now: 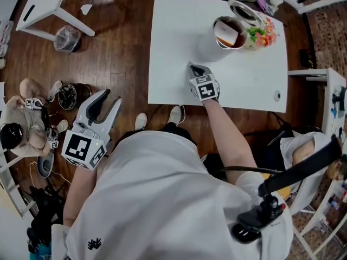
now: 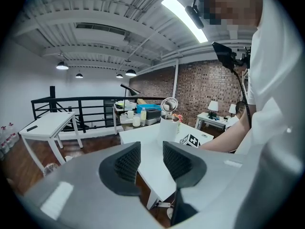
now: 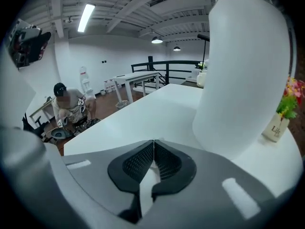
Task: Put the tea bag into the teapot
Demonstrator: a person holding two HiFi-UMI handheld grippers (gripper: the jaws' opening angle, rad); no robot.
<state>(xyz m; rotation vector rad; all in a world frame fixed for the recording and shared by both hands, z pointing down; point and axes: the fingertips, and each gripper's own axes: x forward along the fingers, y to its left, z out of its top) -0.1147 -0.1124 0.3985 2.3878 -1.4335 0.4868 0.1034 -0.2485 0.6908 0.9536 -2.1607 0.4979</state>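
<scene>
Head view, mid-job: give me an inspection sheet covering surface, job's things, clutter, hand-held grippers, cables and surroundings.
Surface: white table; things grouped at its far right corner.
Job's things: teapot stands open; tea bag not made out.
Clutter: flowers beside the teapot; metal ring behind it, perhaps the lid.
Grippers: right hand-held gripper shut, tips low at the table beside the teapot; whether it pinches anything thin can't be told. Left hand-held gripper open, empty, off the table over the floor.
Cables: black cable under the person's right arm.
Surroundings: wooden floor; second white table; seated person at left.
</scene>
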